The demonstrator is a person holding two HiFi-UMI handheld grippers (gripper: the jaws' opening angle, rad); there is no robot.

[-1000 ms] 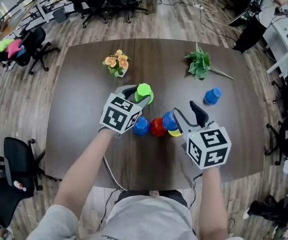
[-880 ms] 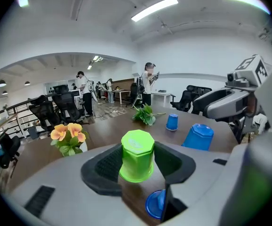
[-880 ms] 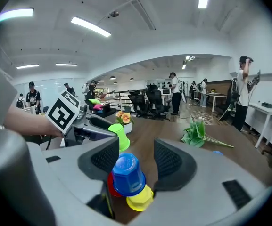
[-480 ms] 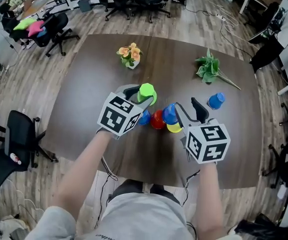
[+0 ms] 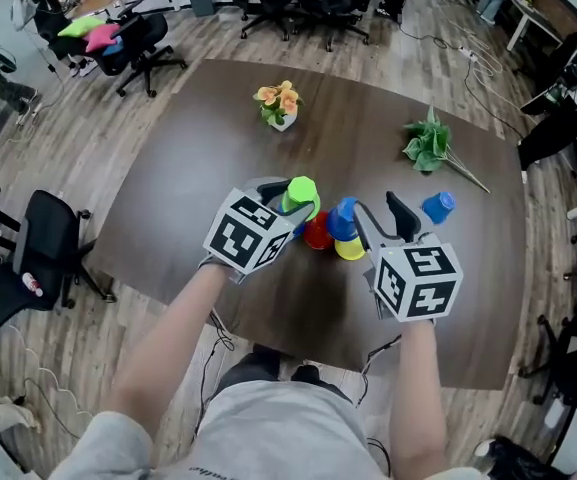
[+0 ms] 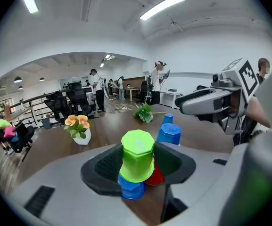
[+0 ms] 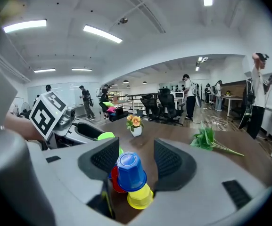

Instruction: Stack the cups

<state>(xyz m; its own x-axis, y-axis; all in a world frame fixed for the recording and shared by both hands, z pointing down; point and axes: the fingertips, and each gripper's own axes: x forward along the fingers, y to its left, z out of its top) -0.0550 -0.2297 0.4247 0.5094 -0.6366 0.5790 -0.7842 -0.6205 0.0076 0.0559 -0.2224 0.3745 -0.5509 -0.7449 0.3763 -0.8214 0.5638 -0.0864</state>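
Since a second ago our left gripper (image 5: 288,206) has carried the green cup (image 5: 301,192) in toward the cluster. It now hangs upside down above the near blue cup (image 6: 131,190), just beside the red cup (image 5: 318,232), while our right gripper (image 5: 376,213) has scarcely shifted. We have the left jaws closed on the green cup's side wall, at a middling width. The right jaws stand wide and press on nothing, with the stacked blue cup (image 5: 342,218), seated on the yellow cup (image 5: 350,250), just ahead of them. We judge these cups to be light, thin plastic: fairly stiff, but smooth and likely to slip or buckle if squeezed hard. So we would take each by the wall about midway up, gently, and lower it straight so that it nests. We count six cups on the table (image 5: 188,168): three blue, including the lone blue cup (image 5: 437,206) well apart at the right, one green, one red and one yellow.
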